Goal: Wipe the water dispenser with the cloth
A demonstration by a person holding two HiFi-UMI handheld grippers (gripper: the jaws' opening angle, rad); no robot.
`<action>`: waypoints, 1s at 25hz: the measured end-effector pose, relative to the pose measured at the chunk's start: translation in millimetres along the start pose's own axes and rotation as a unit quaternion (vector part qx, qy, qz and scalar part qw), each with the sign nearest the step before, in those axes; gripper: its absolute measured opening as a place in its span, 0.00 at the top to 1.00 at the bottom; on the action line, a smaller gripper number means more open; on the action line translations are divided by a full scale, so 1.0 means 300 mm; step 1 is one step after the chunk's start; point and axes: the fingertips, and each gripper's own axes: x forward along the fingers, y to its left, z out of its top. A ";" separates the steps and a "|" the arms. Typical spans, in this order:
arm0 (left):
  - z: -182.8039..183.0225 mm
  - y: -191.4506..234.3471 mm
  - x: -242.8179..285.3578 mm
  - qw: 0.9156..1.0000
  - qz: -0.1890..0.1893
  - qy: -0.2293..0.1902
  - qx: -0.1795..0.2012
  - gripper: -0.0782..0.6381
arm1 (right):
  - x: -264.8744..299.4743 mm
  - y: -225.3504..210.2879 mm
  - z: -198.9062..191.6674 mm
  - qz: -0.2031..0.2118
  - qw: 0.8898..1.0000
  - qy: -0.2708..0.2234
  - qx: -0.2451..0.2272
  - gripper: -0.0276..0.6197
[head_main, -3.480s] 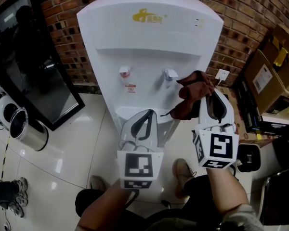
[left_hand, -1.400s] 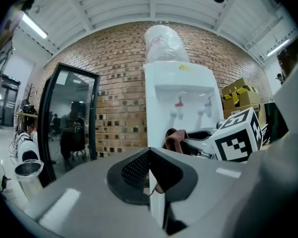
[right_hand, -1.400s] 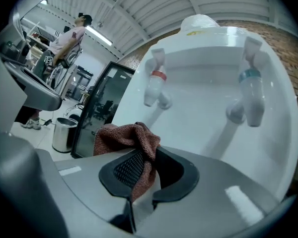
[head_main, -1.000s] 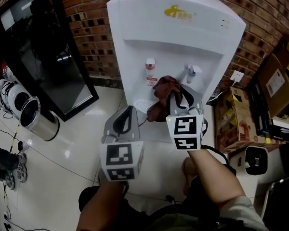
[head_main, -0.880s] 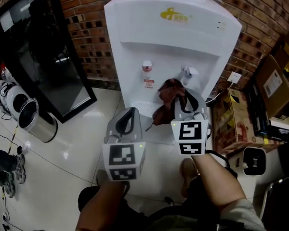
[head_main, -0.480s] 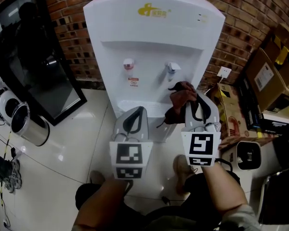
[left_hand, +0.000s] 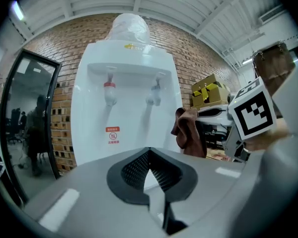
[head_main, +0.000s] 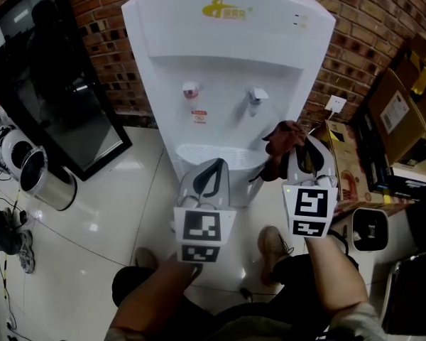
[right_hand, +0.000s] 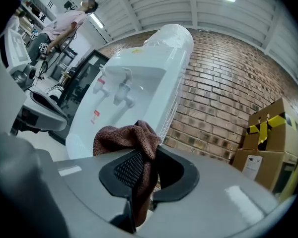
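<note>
Looking down in head view: tall white plastic water dispenser (head_main: 227,55) against red brick wall (head_main: 383,20); brown terry cloth (head_main: 278,144) just beside its lower right side, pinched in right gripper (head_main: 307,148); left gripper (head_main: 213,168) low before the front. Left gripper view: jaws together, nothing between. Right gripper view: jaws clamped on cloth, bunched above them, dispenser beyond.

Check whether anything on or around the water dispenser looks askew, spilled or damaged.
Nothing stands out. The water dispenser stands upright with both taps in place, no puddle shows on the floor, and the cloth hangs bunched in the right gripper's jaws.
</note>
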 end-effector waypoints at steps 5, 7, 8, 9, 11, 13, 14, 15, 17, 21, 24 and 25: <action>-0.004 0.014 -0.012 1.000 0.003 0.001 -0.001 0.89 | 0.006 -0.002 -0.002 0.002 1.000 -0.002 0.015 0.84; -0.004 0.024 -0.020 1.000 0.006 0.000 0.000 0.89 | -0.004 0.006 0.007 0.005 1.000 -0.005 0.024 0.84; -0.003 0.030 -0.026 1.000 0.007 0.000 0.002 0.89 | -0.012 0.018 0.019 0.010 0.999 -0.011 0.029 0.84; -0.002 0.039 -0.032 1.000 0.010 0.000 0.003 0.89 | -0.021 0.037 0.037 0.018 0.999 -0.020 0.031 0.84; 0.002 0.070 -0.050 1.000 0.020 -0.001 0.004 0.89 | -0.036 0.099 0.088 0.042 0.998 -0.042 0.034 0.84; 0.007 0.121 -0.077 0.999 0.037 -0.002 0.001 0.89 | -0.037 0.180 0.143 0.074 0.994 -0.063 0.040 0.84; 0.009 0.154 -0.093 0.999 0.049 -0.003 -0.002 0.89 | -0.032 0.222 0.170 0.090 0.992 -0.071 0.044 0.84; 0.011 0.190 -0.111 0.998 0.063 -0.004 -0.005 0.89 | -0.025 0.262 0.196 0.105 0.990 -0.079 0.050 0.84; 0.012 0.271 -0.153 0.995 0.095 -0.005 -0.012 0.89 | -0.006 0.338 0.247 0.130 0.985 -0.093 0.063 0.84; 0.016 0.449 -0.257 0.985 0.168 -0.007 -0.025 0.89 | 0.025 0.493 0.325 0.171 0.975 -0.117 0.079 0.84; 0.016 0.551 -0.327 0.978 0.206 -0.011 -0.034 0.89 | 0.055 0.634 0.322 0.203 0.970 -0.114 0.062 0.84; 0.012 0.573 -0.344 0.976 0.212 -0.010 -0.037 0.89 | 0.069 0.684 0.307 0.214 0.969 -0.109 0.053 0.84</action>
